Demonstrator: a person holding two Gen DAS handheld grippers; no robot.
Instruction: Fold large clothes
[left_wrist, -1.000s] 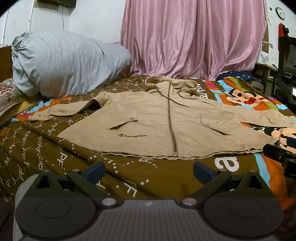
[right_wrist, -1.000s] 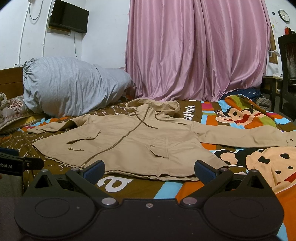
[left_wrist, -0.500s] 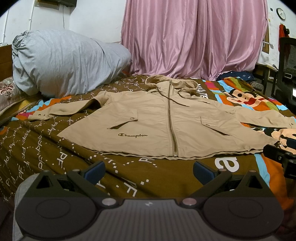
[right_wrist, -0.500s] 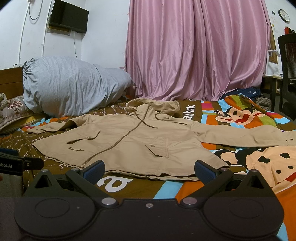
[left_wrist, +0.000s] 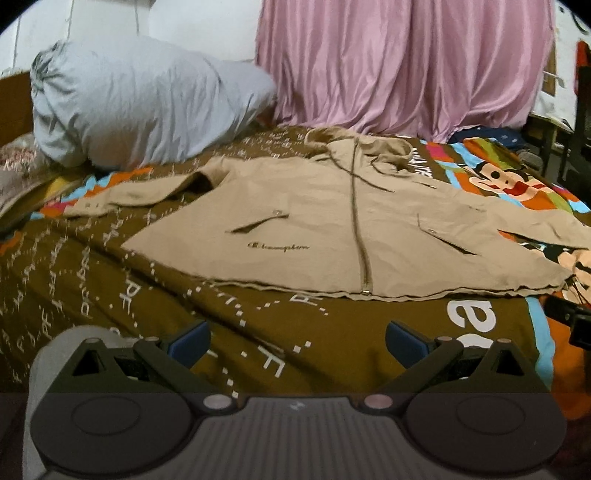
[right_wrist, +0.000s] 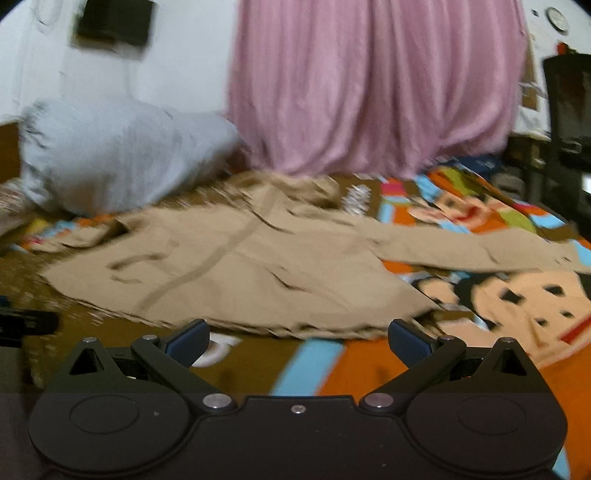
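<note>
A tan hooded zip jacket (left_wrist: 332, 229) lies flat and face up on the bed, sleeves spread to both sides, hood toward the curtain. It also shows, blurred, in the right wrist view (right_wrist: 236, 266). My left gripper (left_wrist: 297, 338) is open and empty, short of the jacket's bottom hem. My right gripper (right_wrist: 298, 336) is open and empty, just short of the hem near the jacket's right corner. Each gripper's tip shows at the edge of the other's view.
The bed has a brown patterned blanket (left_wrist: 110, 295) with a colourful cartoon print (right_wrist: 517, 302) on the right. A big grey pillow (left_wrist: 140, 107) lies at the back left. A pink curtain (left_wrist: 406, 66) hangs behind. A dark chair (right_wrist: 569, 110) stands at the right.
Both grippers have tilted down and moved toward the jacket's hem. The right wrist view is now motion-blurred. The jacket has not moved.
</note>
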